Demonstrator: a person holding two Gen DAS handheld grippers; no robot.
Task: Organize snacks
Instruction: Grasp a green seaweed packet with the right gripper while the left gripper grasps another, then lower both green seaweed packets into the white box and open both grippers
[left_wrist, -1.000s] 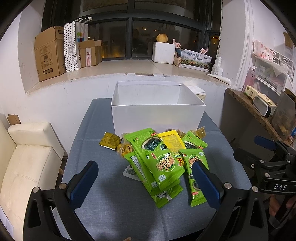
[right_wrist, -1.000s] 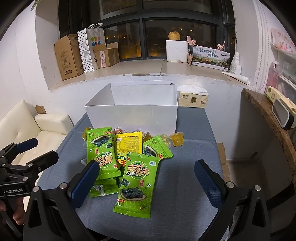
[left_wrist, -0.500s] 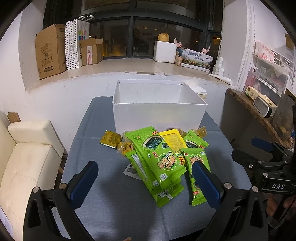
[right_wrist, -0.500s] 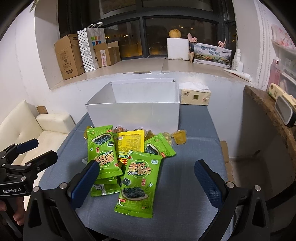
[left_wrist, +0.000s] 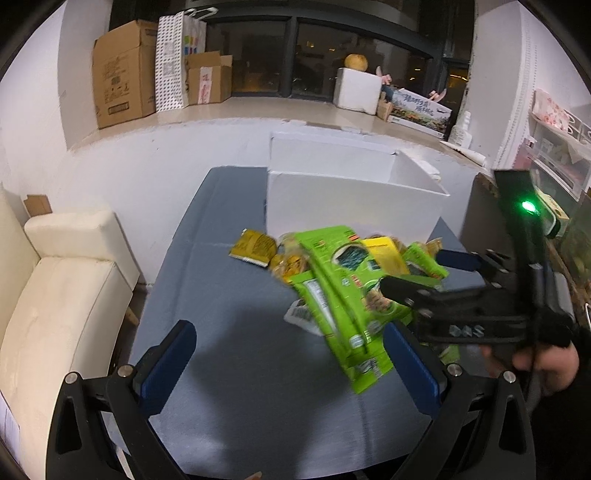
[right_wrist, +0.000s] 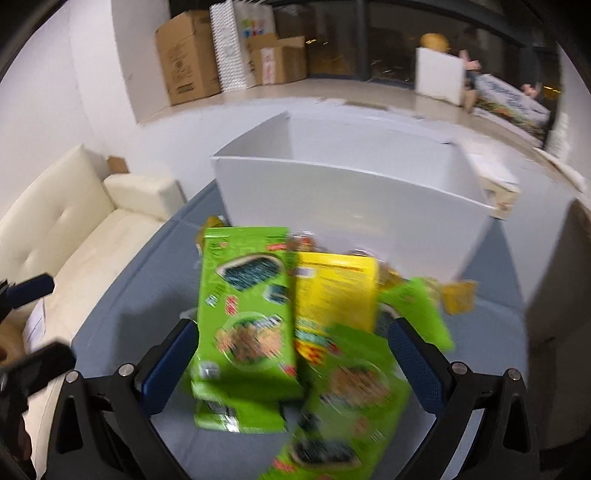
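A pile of green snack packets (left_wrist: 347, 295) (right_wrist: 247, 306) with a yellow packet (left_wrist: 382, 254) (right_wrist: 334, 291) and small yellow sachets (left_wrist: 253, 247) lies on the grey-blue table (left_wrist: 240, 369) in front of an open white box (left_wrist: 351, 199) (right_wrist: 351, 199). My right gripper (right_wrist: 291, 365) is open, low over the pile, its fingers either side of the green packets; it also shows in the left wrist view (left_wrist: 424, 273). My left gripper (left_wrist: 291, 369) is open and empty, left of the pile above bare table. The right wrist view is blurred.
A cream sofa (left_wrist: 59, 295) stands left of the table. Cardboard boxes (left_wrist: 122, 88) and a paper bag (left_wrist: 173, 62) sit on the window ledge, with a white foam box (left_wrist: 356, 90) further right. A shelf with items (left_wrist: 554, 173) is at the right.
My right gripper has moved forward and down onto the snack pile, which now fills its view. My left gripper has shifted left and closer to the table. Both stay open.
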